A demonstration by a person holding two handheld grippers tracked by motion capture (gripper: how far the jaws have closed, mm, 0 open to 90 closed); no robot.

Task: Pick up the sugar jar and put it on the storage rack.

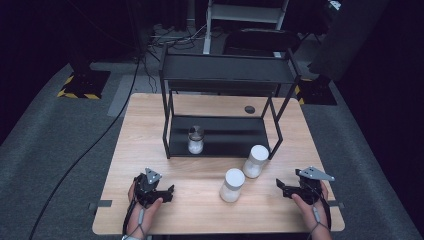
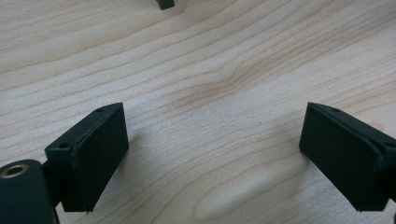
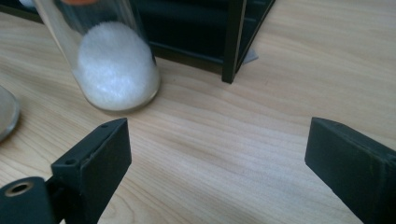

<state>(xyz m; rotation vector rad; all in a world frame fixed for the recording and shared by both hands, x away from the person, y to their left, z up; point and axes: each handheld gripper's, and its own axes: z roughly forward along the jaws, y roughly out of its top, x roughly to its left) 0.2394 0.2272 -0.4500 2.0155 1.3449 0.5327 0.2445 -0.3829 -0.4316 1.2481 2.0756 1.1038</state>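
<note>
Two glass jars with white lids and white filling stand on the wooden table [image 1: 150, 115]: one [image 1: 232, 185] near the front middle, the other [image 1: 255, 161] by the rack's front right leg. A third jar [image 1: 195, 140] with a dark lid sits on the lower shelf of the black rack [image 1: 225, 75]. My left gripper [image 1: 169, 193] rests low at the front left, open, over bare wood [image 2: 212, 119]. My right gripper [image 1: 281, 188] is at the front right, open [image 3: 219, 126] with nothing between its jaws. In the right gripper view a jar [image 3: 116, 70] stands ahead to the left.
The rack has an upper shelf above the lower one, and its front leg [image 3: 233, 42] stands just beyond the jar. A small dark round spot [image 1: 249, 109] lies on the table behind the rack. Cables run across the grey floor at left.
</note>
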